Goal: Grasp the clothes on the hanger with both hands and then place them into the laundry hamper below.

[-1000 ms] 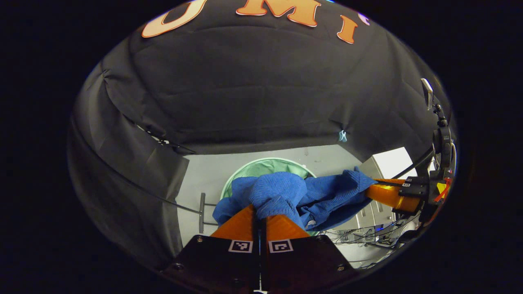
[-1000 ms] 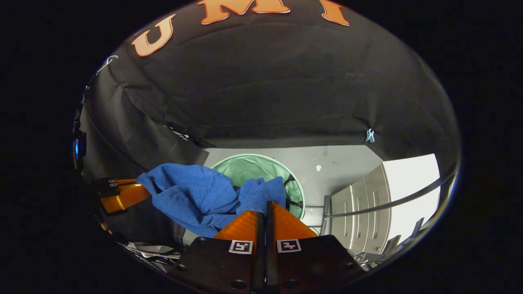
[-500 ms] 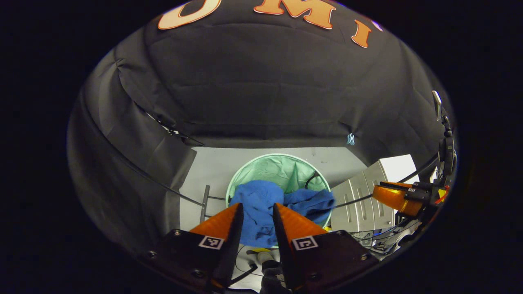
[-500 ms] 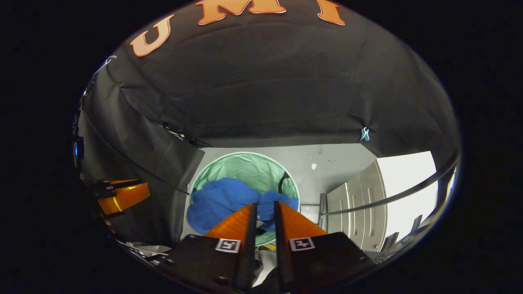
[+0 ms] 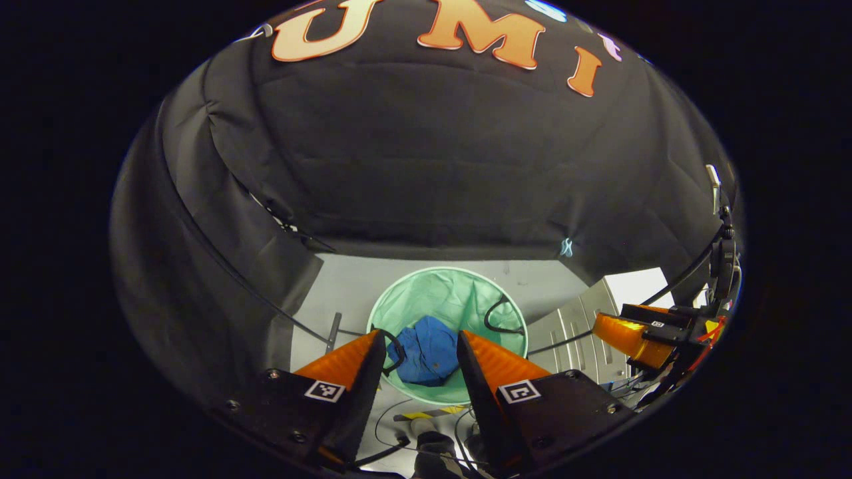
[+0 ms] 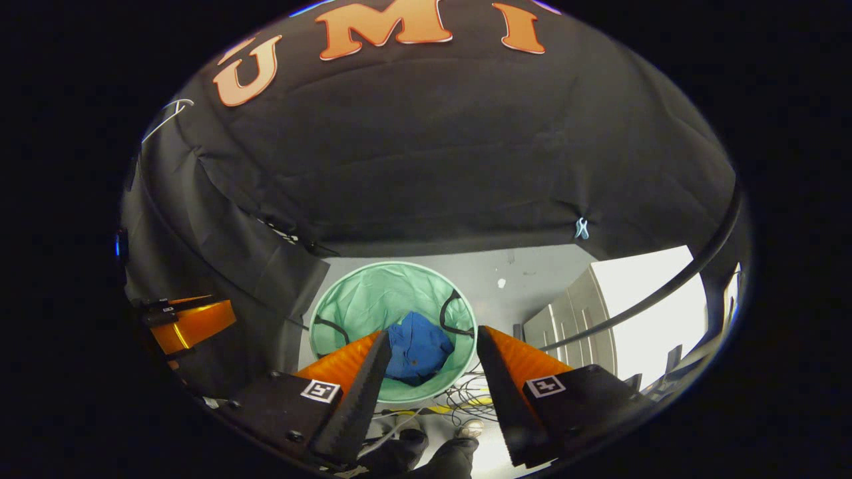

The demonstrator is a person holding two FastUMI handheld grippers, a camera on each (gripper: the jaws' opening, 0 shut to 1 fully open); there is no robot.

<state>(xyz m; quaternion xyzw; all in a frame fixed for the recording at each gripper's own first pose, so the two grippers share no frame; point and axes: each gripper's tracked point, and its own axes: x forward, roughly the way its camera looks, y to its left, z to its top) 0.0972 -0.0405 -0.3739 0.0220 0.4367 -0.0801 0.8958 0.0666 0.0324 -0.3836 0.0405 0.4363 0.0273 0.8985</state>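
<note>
Holding both claws, left claw [image 5: 418,346] and right claw [image 6: 429,346], released above the hamper [image 5: 447,293], we see the blue clothes [image 5: 426,349] lying inside and should withdraw straight up.

the left claw [image 5: 419,346] points downward, its two orange fingers [image 5: 496,362] spread wide apart with nothing between them; the black finger mounts below each carry a small square marker. the right claw [image 6: 429,349] also points downward, its orange fingers [image 6: 522,359] parted wide and gripping nothing, the ribbed inner face of the left-hand finger in plain sight. in the left gripper view the right claw [image 5: 622,334] appears farther off at the right edge, orange fingers aimed inward on a black body. in the right gripper view the left claw [image 6: 193,324] shows at the left edge, orange and level. the two claws are well apart from each other.
</note>
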